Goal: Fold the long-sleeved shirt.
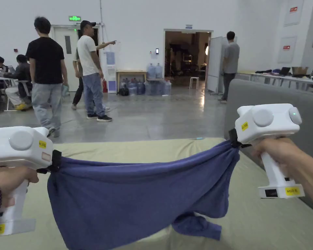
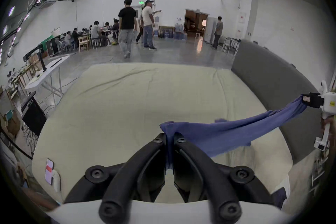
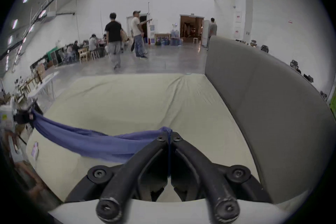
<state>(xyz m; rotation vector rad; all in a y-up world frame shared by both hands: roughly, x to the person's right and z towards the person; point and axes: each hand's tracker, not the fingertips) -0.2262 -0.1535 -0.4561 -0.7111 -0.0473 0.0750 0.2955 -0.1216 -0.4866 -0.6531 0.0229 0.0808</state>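
A blue long-sleeved shirt [image 1: 136, 195] hangs stretched between both grippers above a pale green bed sheet [image 1: 266, 221]. My left gripper [image 1: 56, 161] is shut on the shirt's left end. My right gripper [image 1: 232, 140] is shut on its right end, held a little higher. One sleeve [image 1: 198, 226] droops onto the sheet below. In the left gripper view the jaws [image 2: 170, 137] pinch blue cloth [image 2: 227, 135] that runs off to the right gripper [image 2: 307, 100]. Seen from the right gripper view, the jaws [image 3: 169, 136] clamp the cloth [image 3: 94, 142], which stretches left to the other gripper [image 3: 27, 117].
A grey padded headboard [image 1: 283, 94] stands along the bed's right side. A phone [image 2: 49, 170] lies near the mattress's left edge. Several people [image 1: 48, 75] stand and sit on the open floor beyond the bed. A white table [image 2: 45, 75] stands to the left.
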